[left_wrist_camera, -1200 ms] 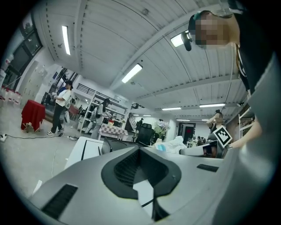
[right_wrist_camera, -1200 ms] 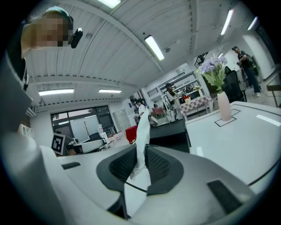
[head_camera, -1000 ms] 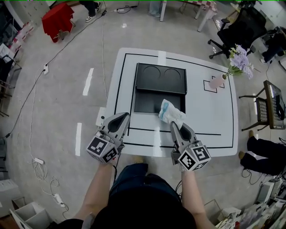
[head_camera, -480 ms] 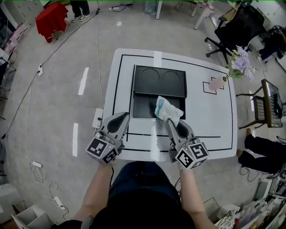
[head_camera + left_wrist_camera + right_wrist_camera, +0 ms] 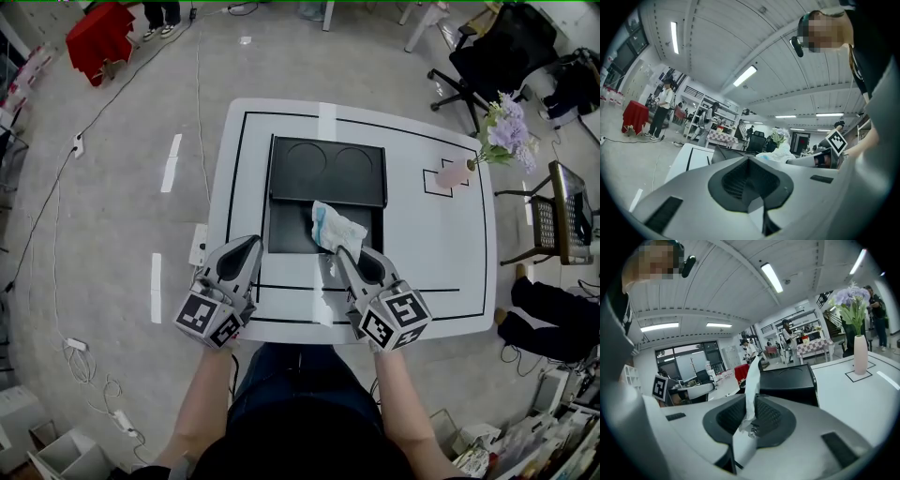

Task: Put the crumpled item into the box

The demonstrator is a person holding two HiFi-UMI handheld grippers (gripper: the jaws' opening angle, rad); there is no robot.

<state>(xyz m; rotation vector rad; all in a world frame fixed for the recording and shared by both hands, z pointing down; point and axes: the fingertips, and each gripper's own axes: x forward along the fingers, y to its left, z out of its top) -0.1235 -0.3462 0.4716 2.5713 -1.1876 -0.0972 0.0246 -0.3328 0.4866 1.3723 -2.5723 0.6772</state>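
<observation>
Crumpled item (image 5: 336, 228) in right gripper (image 5: 344, 255), box (image 5: 291, 227) partly hidden (behind it)

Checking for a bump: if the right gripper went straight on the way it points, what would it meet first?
Likely the black box: the right gripper, shut on the crumpled item, points straight at it. Whether it would meet the near wall or the hollow inside, I cannot tell.

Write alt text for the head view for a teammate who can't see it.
The right gripper holds the crumpled item over the near right part of the open black box on a white table. The left gripper, shut and empty, hovers by the box's near left corner; a flower vase stands at right.
</observation>
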